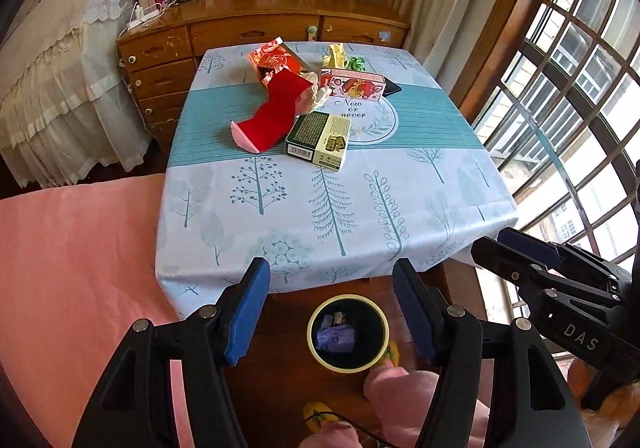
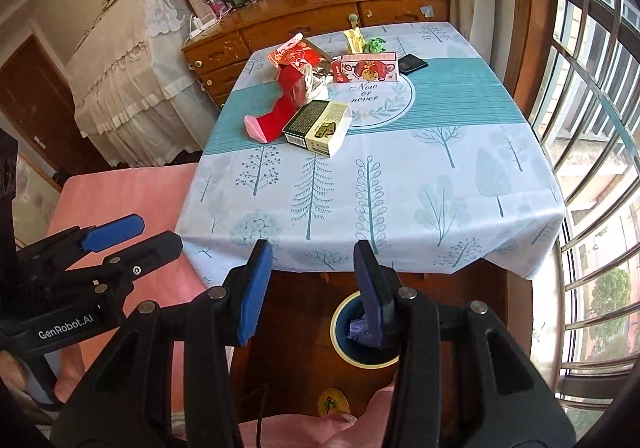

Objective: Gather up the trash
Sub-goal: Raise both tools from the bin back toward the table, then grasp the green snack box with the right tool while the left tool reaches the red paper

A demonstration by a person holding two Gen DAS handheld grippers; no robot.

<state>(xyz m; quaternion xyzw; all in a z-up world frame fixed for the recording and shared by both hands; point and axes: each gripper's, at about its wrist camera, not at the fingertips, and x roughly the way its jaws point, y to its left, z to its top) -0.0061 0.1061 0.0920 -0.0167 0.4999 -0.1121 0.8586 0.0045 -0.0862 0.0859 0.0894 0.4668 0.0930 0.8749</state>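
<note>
Trash lies at the far middle of the table point(image 1: 320, 208): a green and cream box point(image 1: 320, 136), a bent red card strip point(image 1: 276, 112), a red and white carton point(image 1: 354, 86), a red foil wrapper point(image 1: 276, 58), crumpled white paper point(image 1: 322, 92) and yellow point(image 1: 336, 54) and green point(image 1: 356, 62) wrappers. On the floor at the table's near edge stands a dark bin with a pale rim point(image 1: 348, 298), holding a purple wrapper point(image 1: 336, 336). My left gripper point(image 1: 332, 308) hangs open above the bin, with nothing between its fingers. My right gripper point(image 2: 312, 288) is open beside it and also holds nothing.
A pink-covered seat point(image 1: 80, 268) adjoins the table's left side. A wooden dresser point(image 1: 248, 32) stands behind the table, and a barred window point(image 1: 580, 88) runs along the right. Pink-clad legs and yellow slippers point(image 1: 316, 412) are below the bin. A black flat item point(image 1: 392, 88) lies by the carton.
</note>
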